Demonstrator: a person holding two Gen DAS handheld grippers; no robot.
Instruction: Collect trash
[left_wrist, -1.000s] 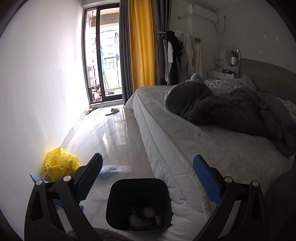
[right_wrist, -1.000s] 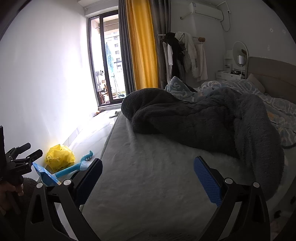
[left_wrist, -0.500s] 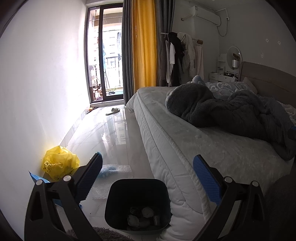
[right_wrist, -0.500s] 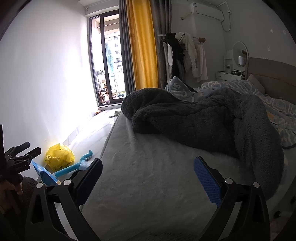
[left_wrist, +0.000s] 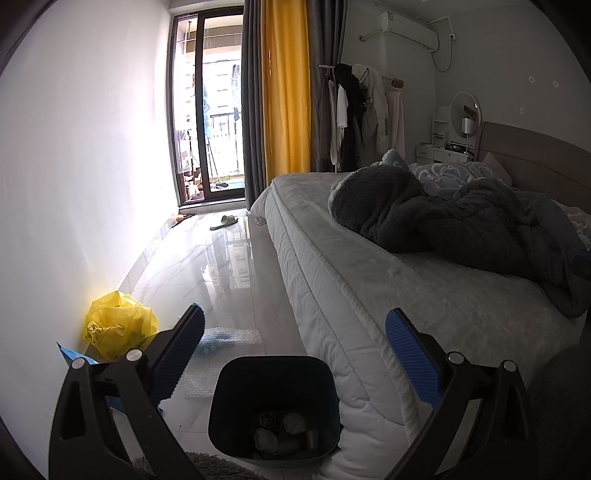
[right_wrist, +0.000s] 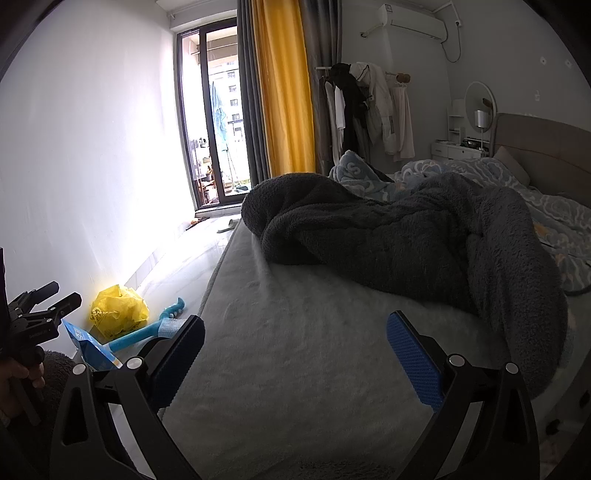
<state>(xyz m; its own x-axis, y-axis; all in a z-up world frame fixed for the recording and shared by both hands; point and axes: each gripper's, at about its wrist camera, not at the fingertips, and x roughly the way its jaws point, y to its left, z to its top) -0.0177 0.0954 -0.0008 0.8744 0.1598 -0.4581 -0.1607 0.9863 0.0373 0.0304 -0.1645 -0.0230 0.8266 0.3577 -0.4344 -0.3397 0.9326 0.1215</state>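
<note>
A dark blue trash bin stands on the floor against the bed, with several crumpled pieces in its bottom. My left gripper is open and empty, held above the bin. A crumpled yellow plastic bag lies by the left wall, also in the right wrist view. A sheet of bubble wrap lies on the floor beyond the bin. A blue packet and a teal plastic tool lie beside the bag. My right gripper is open and empty over the mattress.
The bed fills the right, with a dark grey blanket heaped on it. A glossy floor strip runs between bed and white wall to the balcony door. A slipper lies near the door. A shaggy rug is at the bin's foot.
The left gripper's view has tilted and shifted slightly, and the bin sits a little lower and more central. The right gripper has barely moved. Both stay open and empty.
</note>
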